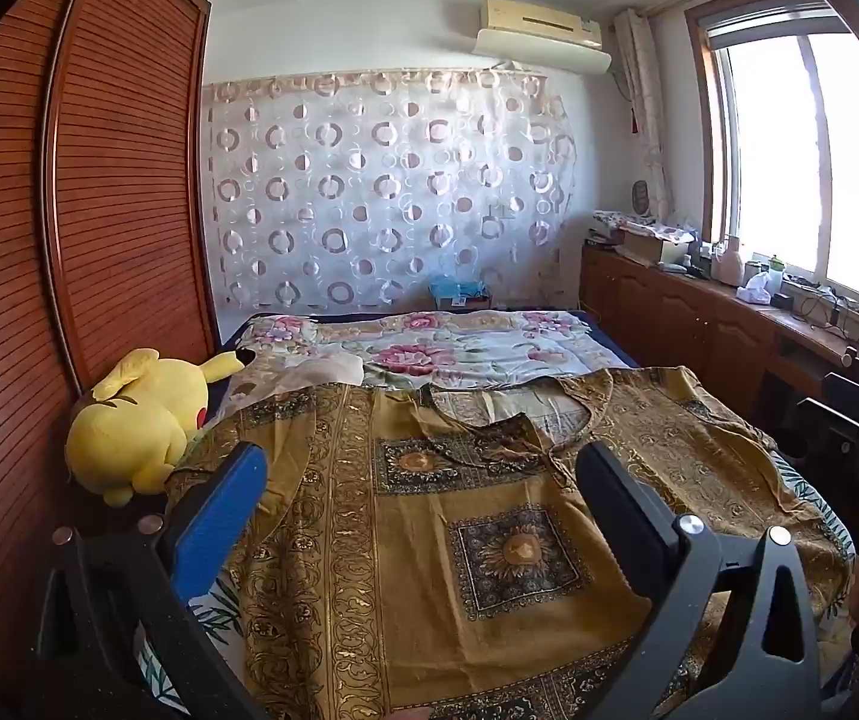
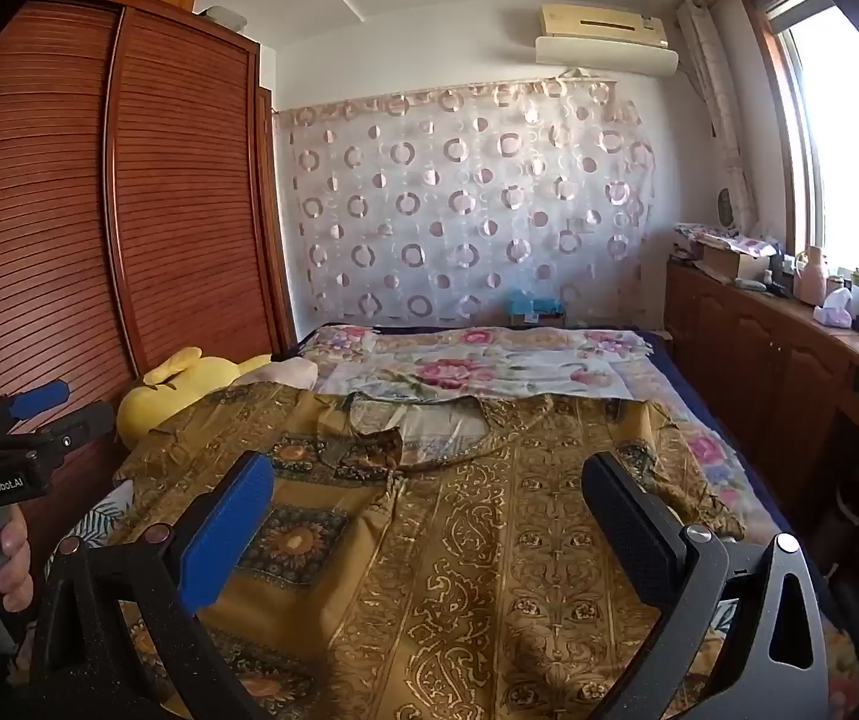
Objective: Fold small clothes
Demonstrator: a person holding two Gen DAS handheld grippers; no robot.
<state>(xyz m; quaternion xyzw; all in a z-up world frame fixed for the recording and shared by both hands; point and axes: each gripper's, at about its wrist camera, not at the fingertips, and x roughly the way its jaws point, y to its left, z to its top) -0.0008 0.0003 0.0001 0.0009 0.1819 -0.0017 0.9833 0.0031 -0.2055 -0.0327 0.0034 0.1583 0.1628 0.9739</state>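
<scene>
Bedspread [image 1: 459, 342] mostly hidden beneath the mustard garment [image 1: 429, 540]; both tongs, left [image 1: 423, 474] and right [image 2: 429, 486], gape wide, empty.

A shirt [image 1: 489, 516] lies spread flat on the bed, front up, its neck toward the far end. The cloth is mustard gold, printed all over with dark scrollwork bands and dark squares that each hold a sunflower-like medallion. The wide round neckline gapes open, showing pale bedding through it, and one flap of the front opening below the neck is turned back on itself. Both short sleeves are stretched out to the sides. From the right wrist view the shirt [image 2: 489, 540] shows long vertical bands of scroll pattern running down the body, with light creases but no folds.
</scene>
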